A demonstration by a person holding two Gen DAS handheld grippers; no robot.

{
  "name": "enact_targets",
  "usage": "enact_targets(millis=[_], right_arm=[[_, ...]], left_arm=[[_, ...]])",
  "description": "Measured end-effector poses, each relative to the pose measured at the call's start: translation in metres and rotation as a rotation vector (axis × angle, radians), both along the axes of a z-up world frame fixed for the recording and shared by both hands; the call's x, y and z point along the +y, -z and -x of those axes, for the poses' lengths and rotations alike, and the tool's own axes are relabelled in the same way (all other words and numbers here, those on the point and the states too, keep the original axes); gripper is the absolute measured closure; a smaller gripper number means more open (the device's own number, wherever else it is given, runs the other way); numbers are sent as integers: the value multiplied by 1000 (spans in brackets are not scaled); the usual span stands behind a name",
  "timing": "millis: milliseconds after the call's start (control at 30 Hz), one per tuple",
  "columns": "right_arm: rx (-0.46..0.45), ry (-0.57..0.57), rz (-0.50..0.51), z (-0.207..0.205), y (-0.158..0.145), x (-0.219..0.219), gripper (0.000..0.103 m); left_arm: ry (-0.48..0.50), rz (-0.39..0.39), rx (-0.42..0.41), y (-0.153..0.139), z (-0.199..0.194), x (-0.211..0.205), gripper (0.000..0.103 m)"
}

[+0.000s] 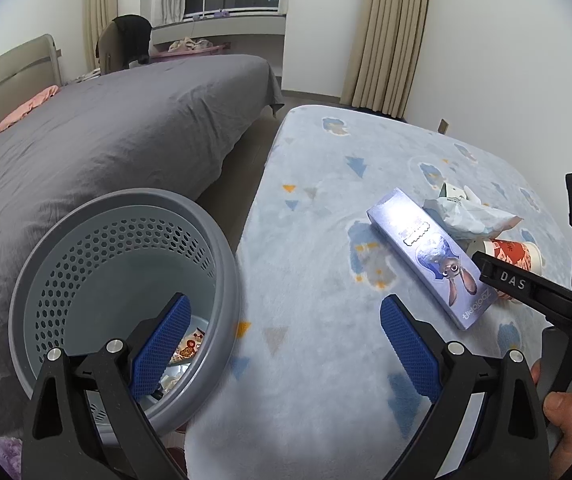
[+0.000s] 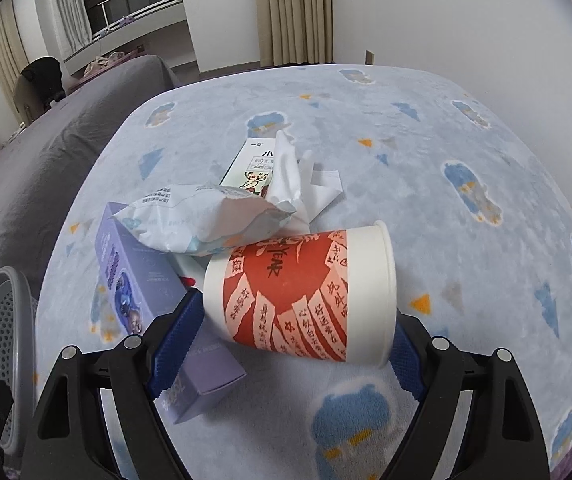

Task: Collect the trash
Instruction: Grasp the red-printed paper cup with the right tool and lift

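The red-and-white paper cup [image 2: 301,296] lies on its side on the pale blue blanket [image 2: 465,152], squarely between the right gripper's [image 2: 286,340] wide-spread jaws; whether the pads touch it is unclear. The left gripper [image 1: 286,352] hangs open and empty, one jaw over the grey perforated bin [image 1: 126,280].

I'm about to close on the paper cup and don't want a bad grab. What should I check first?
1. Right gripper open wide: ok.
2. Red-and-white paper cup lying on its side between the fingers: ok.
3. Pads pressing on the cup: not ok, not yet gripped.
4. Purple cardboard box clear of the near finger: not ok, it lies right beside it.
5. Grey perforated plastic bin within reach: ok.
6. Left gripper open, holding nothing: ok.
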State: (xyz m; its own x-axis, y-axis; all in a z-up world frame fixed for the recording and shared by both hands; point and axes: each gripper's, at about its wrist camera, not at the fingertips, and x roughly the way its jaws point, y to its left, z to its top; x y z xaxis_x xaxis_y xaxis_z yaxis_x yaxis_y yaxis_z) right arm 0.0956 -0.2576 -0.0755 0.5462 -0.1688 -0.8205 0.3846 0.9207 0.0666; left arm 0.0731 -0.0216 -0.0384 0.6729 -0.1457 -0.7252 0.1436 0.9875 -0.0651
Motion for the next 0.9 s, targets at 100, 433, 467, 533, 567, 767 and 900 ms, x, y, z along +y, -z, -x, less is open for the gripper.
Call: enact_targets(millis=[100, 433, 467, 533, 567, 767, 900], right_arm=[[12, 11, 2, -4, 4, -2, 22], [-37, -16, -27, 6, 5, -10, 26], [-44, -19, -31, 9, 4, -12, 26], [-53, -26, -42, 16, 2, -16, 26], [-54, -31, -45, 19, 1, -18, 26], [-67, -62, -55, 48, -9, -34, 26], [-91, -71, -62, 69, -16, -48, 26]], left_arm=[[2, 0, 0, 0, 1, 0, 9], [20, 13, 7, 2, 3, -5, 9], [24, 14, 6, 2, 3, -6, 9], [32, 12, 5, 2, 6, -10, 9], [38, 11, 5, 2, 7, -12, 9], [82, -15, -2, 3, 17, -34, 9], [98, -15, 5, 3, 18, -51, 9]])
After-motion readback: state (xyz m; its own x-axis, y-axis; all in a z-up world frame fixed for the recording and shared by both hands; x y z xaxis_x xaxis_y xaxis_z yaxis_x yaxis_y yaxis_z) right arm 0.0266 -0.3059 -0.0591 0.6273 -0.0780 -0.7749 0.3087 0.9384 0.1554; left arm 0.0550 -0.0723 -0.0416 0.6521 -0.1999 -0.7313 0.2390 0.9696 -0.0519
